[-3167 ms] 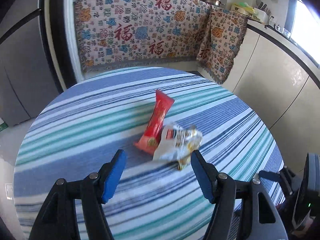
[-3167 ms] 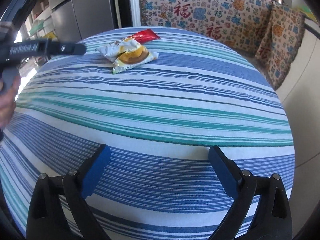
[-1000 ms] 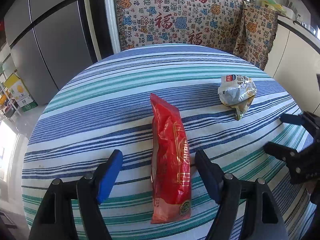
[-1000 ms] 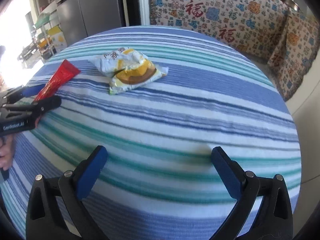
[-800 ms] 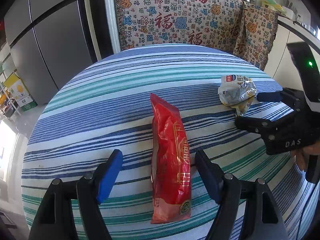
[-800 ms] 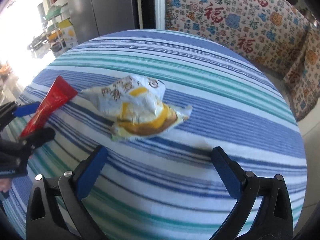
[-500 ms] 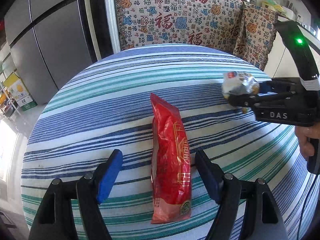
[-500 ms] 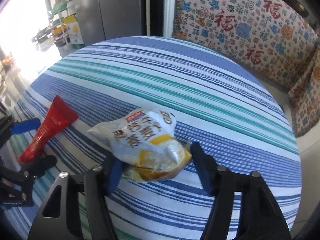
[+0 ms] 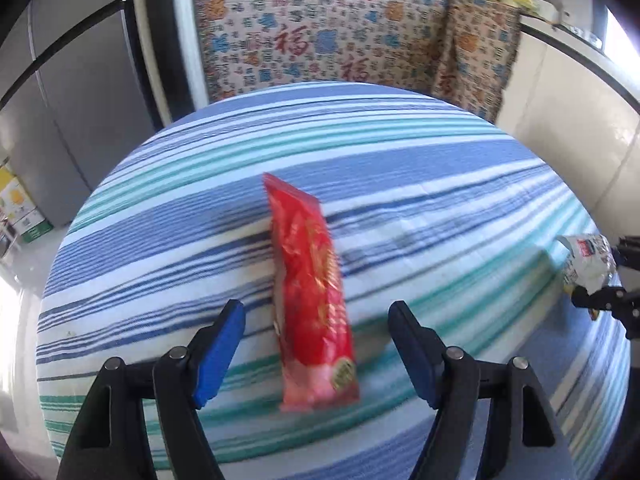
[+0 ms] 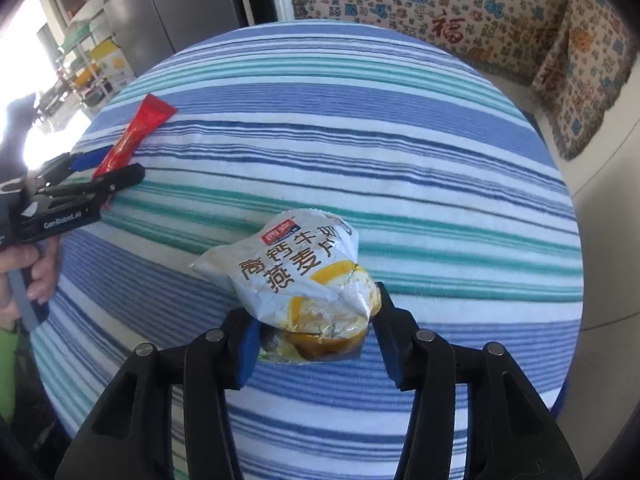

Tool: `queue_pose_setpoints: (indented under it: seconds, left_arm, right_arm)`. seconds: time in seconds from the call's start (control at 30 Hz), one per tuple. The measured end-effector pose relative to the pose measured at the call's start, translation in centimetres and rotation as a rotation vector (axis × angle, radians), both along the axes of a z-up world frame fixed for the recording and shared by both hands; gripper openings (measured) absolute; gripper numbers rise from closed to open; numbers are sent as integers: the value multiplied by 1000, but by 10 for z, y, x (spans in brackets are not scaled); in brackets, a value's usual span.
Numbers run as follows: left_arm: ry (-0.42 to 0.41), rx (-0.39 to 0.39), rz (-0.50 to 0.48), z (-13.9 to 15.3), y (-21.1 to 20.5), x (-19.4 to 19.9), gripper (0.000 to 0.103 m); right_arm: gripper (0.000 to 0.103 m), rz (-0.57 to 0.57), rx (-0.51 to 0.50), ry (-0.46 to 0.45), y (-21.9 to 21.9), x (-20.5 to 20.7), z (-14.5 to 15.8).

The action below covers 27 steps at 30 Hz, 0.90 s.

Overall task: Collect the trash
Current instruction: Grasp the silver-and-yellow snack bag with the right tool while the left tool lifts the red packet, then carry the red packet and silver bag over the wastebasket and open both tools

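My right claw point(image 10: 316, 336) now grasps the white bag point(image 10: 296, 276), lifted off the table point(image 10: 400, 160), jaws easing slightly. My left claw point(image 9: 316, 344) stays released around the red wrapper point(image 9: 310, 292), next.

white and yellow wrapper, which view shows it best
The right wrist view: the white and yellow wrapper fills the centre, print readable, pinched between the right hand-held gripper pads, whose jaws are opening slightly. The left wrist view catches only a small piece at its right edge.

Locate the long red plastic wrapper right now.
The long red plastic wrapper lies flat on the striped tablecloth, between the open left gripper pads; the right wrist view shows it far left.
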<state>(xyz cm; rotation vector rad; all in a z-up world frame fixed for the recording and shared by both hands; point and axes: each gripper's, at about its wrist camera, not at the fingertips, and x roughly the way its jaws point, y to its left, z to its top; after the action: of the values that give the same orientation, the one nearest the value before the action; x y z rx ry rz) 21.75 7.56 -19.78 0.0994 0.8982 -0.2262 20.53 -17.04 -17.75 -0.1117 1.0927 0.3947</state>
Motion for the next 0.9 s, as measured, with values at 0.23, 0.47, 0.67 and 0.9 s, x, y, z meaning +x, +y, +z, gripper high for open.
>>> queue_pose_setpoints:
  seconds: [0.23, 0.47, 0.67, 0.9]
  left_arm:
    - [43, -70, -10, 12, 11, 8, 76]
    - [95, -48, -28, 7, -1, 23, 46]
    - [87, -82, -45, 11, -4, 11, 11]
    - [47, -143, -124, 29, -42, -16, 9]
  right_arm:
    - [77, 81, -34, -78, -3, -11, 12]
    - [86, 227, -106, -183, 25, -12, 23]
    - [24, 157, -107, -40, 19, 0, 16]
    - [15, 35, 14, -32, -14, -11, 33]
